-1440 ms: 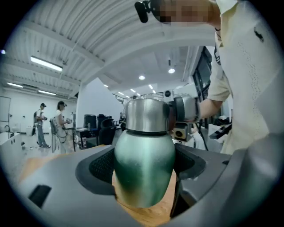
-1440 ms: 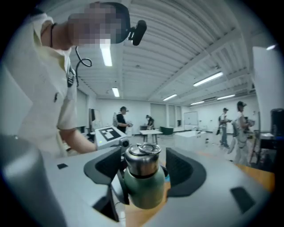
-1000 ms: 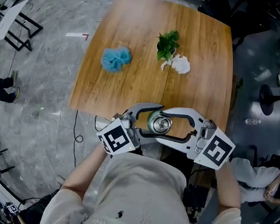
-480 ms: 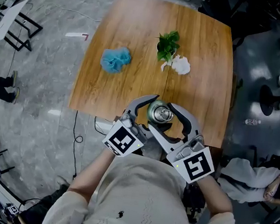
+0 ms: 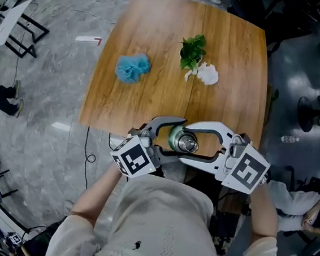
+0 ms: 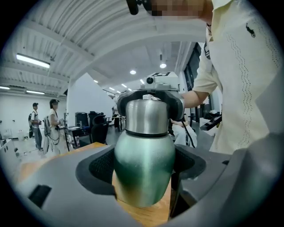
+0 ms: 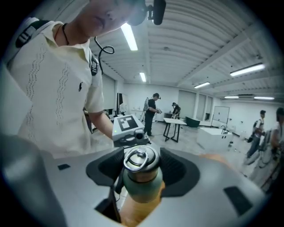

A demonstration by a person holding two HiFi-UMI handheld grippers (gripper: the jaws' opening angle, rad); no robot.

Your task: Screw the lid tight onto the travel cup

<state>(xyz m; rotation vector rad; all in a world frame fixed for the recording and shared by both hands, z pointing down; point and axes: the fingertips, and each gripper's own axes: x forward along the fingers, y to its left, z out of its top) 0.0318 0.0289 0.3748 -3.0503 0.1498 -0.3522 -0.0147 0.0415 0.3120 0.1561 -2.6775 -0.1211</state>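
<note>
Mia: Where is the travel cup (image 5: 177, 138)?

Ben: Far from the little green plant (image 5: 191, 50), on the person's side of it, right at the near edge of the worktop (image 5: 151, 50). It looks like it stands on the wood there.

Mia: Who has hold of it?

Ben: The left gripper (image 6: 145, 166). Its fingers (image 6: 101, 167) are closed tight on the green belly of the cup, one on each side.

Mia: And the lid (image 5: 188, 144)?

Ben: The shiny lid sits on top of the cup, with a small ring (image 7: 138, 156) on it. The right gripper (image 7: 141, 165) has its fingers round the lid. They have just opened a bit. The lid is between them, but I think they are not squeezing it now.

Mia: Is the lid tight yet?

Ben: I can't tell. I guess it needs more turns.

Mia: What could go wrong?

Ben: The lid is smooth metal. If the right fingers turn without a good squeeze, they may just slide round it, and the lid won't get tight.

Mia: Anything else?

Ben: Yes. The cup is so close to the edge away from the plant. If the left fingers let go during a hard twist, the cup could tip and fall to the floor (image 5: 51, 85). And if the lid sits crooked, the turns could jam it.
</note>
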